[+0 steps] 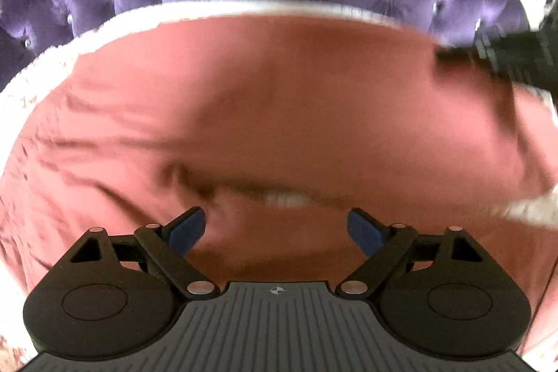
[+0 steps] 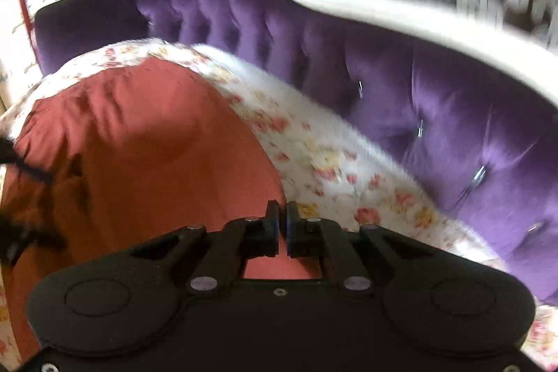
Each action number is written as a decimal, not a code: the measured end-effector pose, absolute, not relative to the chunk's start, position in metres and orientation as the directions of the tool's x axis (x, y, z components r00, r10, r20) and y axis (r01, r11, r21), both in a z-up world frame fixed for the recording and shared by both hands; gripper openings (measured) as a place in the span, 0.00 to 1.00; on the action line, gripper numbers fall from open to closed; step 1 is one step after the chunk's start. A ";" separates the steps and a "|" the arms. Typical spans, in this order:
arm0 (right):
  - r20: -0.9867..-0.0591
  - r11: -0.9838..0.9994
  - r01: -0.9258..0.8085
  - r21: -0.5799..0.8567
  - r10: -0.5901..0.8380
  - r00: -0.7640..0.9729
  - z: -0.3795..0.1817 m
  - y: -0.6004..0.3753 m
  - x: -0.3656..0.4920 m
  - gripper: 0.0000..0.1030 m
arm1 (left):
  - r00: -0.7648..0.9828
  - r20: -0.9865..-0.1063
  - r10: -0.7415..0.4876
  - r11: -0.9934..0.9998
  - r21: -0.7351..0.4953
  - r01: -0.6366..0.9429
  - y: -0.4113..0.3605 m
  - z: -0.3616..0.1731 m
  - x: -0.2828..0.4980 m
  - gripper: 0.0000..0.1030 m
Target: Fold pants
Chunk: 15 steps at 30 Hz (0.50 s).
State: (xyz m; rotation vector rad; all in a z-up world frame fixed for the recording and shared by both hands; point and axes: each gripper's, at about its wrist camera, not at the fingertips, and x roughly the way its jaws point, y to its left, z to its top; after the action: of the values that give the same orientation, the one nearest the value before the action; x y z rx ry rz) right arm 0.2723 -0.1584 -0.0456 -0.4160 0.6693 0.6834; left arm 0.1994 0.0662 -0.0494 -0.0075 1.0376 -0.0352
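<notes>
The pants (image 1: 279,100), salmon-red, were spread on a floral sheet (image 2: 314,149) over the bed, below a purple tufted headboard (image 2: 436,114). The left hand-held gripper (image 1: 275,229) was seen spread wide above the cloth, nothing between its fingers. The right hand-held gripper (image 2: 282,225) was pressed together at the pants' edge; whether cloth was pinched could not be told. If only one layer, or the sheet, were caught, the fold could be dragged crooked. No containers were seen.
</notes>
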 end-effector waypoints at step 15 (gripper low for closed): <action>-0.611 0.708 -0.631 -0.317 0.356 0.707 -0.079 -0.121 0.189 0.10 | 0.436 -0.875 -0.209 0.974 -0.224 0.017 0.042 -0.039 0.287 0.87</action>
State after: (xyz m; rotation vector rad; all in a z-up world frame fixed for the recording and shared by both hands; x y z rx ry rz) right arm 0.1885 -0.1212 -0.0788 -0.5434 0.5457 0.5789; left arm 0.2873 0.0423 -0.0393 -0.1926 1.1122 -0.1416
